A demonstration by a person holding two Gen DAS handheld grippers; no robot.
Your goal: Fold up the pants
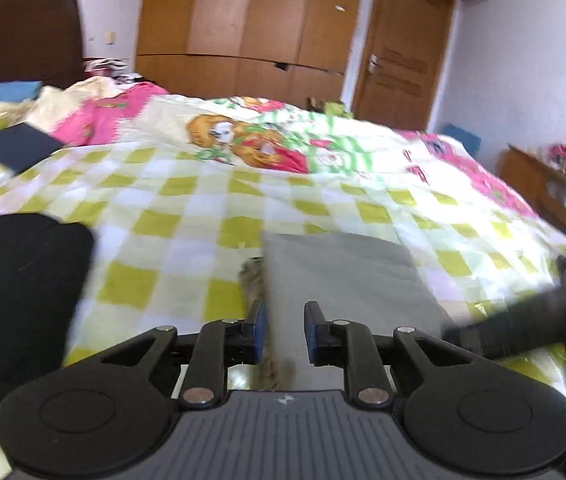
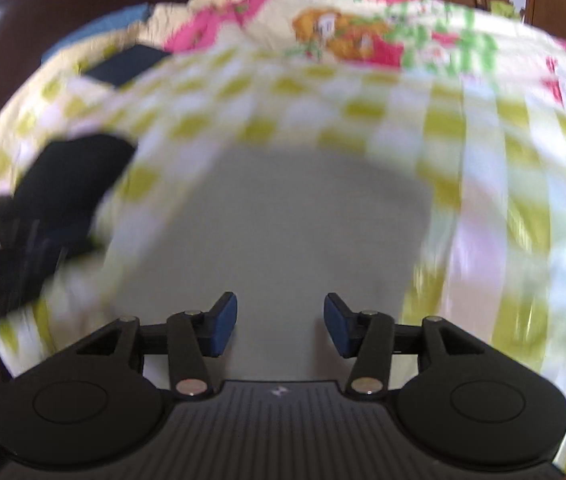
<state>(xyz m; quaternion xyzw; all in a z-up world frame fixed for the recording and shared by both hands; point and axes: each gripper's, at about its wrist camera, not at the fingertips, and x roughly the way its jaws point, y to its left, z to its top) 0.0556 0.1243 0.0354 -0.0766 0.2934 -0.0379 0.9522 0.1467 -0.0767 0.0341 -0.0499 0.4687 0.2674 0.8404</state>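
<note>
Grey pants (image 1: 343,276) lie folded into a flat rectangle on the green-checked bedspread (image 1: 187,208). My left gripper (image 1: 285,332) is open above the near left edge of the pants, its blue pads (image 1: 259,332) apart with nothing between them. In the right wrist view the grey pants (image 2: 291,220) fill the middle, blurred by motion. My right gripper (image 2: 281,328) is open wide over them and holds nothing. The other gripper shows as a dark blur at the right of the left wrist view (image 1: 523,320).
A black folded garment (image 1: 19,292) lies on the bed to the left of the pants, also in the right wrist view (image 2: 71,184). A dark blue folded item (image 1: 19,146) sits farther back. A wooden wardrobe (image 1: 243,20), door and side table (image 1: 543,188) surround the bed.
</note>
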